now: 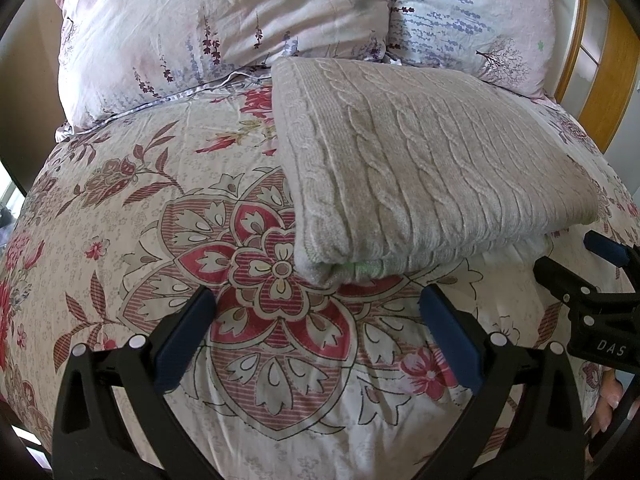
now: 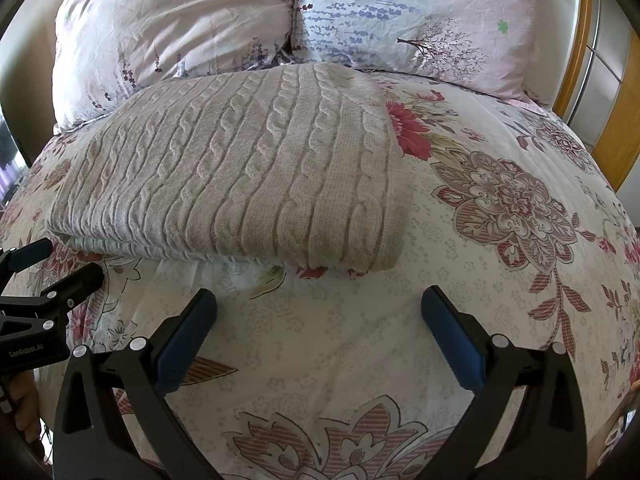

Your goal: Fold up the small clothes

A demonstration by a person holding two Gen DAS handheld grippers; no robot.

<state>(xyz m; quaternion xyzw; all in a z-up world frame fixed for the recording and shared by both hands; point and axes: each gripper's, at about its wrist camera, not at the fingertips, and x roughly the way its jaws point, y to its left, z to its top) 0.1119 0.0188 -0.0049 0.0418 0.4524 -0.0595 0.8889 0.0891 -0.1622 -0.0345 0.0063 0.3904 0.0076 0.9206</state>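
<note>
1. A bed covered by a floral bedspread (image 1: 120, 220) fills both views, white with large red and mauve flower medallions. It looks padded and gives under weight, so anything pressed on it will probably sink a little.

2. Two pale pink pillows (image 1: 208, 32) lean side by side across the top of both frames, wrinkled and printed with lavender sprigs.

3. The folded cable-knit sweater (image 1: 420, 168), grey-beige, lies on the bedspread just below the pillows: centre and right in the left wrist view, centre and left in the right wrist view (image 2: 240, 168). It is already a neat thick rectangle of several layers, with a green edge peeking from the rolled near fold. It looks soft, limp, bulky and not slippery; layers would likely slide apart if lifted by one corner. The rounded near fold, taken at both ends at once, seems the soundest hold.

4. The left gripper (image 1: 316, 320) sits at the bottom of its view, blue-padded jaws spread wide and empty, just short of the sweater's near left corner.

5. The right gripper (image 2: 318, 320) sits likewise, jaws wide apart holding nothing, near the sweater's near right edge without touching it.
</note>
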